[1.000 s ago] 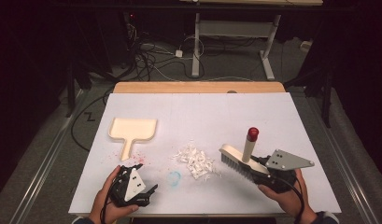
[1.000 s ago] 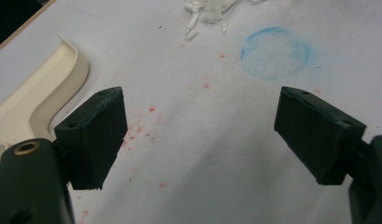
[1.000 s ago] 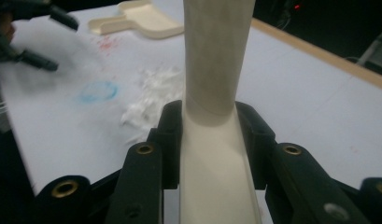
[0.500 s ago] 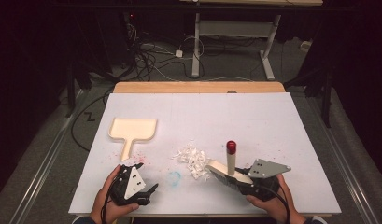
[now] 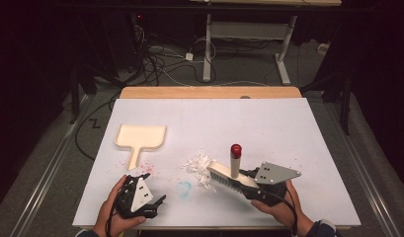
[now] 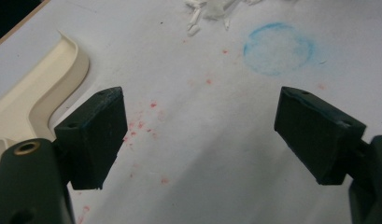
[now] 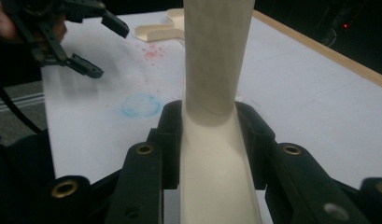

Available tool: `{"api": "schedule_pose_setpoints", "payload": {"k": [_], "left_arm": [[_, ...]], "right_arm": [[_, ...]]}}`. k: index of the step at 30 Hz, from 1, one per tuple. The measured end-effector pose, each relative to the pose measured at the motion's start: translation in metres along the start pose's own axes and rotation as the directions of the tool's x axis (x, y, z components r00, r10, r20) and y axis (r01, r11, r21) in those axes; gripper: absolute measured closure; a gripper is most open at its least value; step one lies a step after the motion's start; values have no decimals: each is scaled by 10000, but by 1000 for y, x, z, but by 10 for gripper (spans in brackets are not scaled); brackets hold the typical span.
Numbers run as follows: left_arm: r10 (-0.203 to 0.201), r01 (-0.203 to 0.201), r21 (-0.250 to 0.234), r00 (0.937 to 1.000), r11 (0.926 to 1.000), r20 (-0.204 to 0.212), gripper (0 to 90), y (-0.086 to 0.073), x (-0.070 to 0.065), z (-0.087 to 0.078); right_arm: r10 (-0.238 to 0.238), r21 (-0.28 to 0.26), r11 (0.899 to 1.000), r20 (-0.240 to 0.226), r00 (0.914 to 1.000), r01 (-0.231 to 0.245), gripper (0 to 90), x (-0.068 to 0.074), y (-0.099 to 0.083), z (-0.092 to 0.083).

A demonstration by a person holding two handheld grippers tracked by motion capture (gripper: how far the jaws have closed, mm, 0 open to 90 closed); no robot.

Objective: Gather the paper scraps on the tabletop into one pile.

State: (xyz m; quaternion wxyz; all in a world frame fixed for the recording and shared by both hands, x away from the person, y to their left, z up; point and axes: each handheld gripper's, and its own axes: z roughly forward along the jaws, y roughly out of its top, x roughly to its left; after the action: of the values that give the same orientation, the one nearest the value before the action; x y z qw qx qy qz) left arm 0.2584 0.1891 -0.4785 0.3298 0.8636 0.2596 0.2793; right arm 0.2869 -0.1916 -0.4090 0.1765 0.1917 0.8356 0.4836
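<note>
1. The white surface [image 5: 288, 128] carries everything; its near edge lies just below both hands, so a sweep pulled too far toward the person could push scraps off it
2. The cream dustpan [image 5: 140, 138] lies flat at the left, well apart from the scraps, with nothing holding it; if debris is pushed against it unheld, it would likely slide away
3. The brush [image 5: 229, 177] sits bristles-down beside the pile, its red-capped handle upright. The right gripper [image 7: 211, 126] has its fingers [image 7: 172, 140] pinching the brush's cream base from both sides; a tilted stroke could twist the brush in that grip
4. The left gripper [image 5: 140, 195] rests near the dustpan's handle, its fingers [image 6: 93, 135] spread wide with nothing between them
5. The white paper scraps [image 5: 199, 165] lie just left of the bristles; light as they look, a fast sweep could scatter them rather than gather them
</note>
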Motion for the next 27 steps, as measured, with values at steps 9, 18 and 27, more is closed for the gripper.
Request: {"api": "schedule_pose_setpoints", "payload": {"k": [9,18,27], "left_arm": [[64,-63,33,10000,10000,-62,163,1,0,0],[6,-5,-85,10000,10000,17,163,2,1,0],[-362,365,-247,9993,9990,118,169,1,6,-2]], "right_arm": [[-153,486,9986,-996,9949,203,678,10,-14,-17],[-1391,425,9883,-1475,9792,1468,679,8,-15,17],[-1364,64,9902,-1667,9765,1394,679,-12,-3,38]]}}
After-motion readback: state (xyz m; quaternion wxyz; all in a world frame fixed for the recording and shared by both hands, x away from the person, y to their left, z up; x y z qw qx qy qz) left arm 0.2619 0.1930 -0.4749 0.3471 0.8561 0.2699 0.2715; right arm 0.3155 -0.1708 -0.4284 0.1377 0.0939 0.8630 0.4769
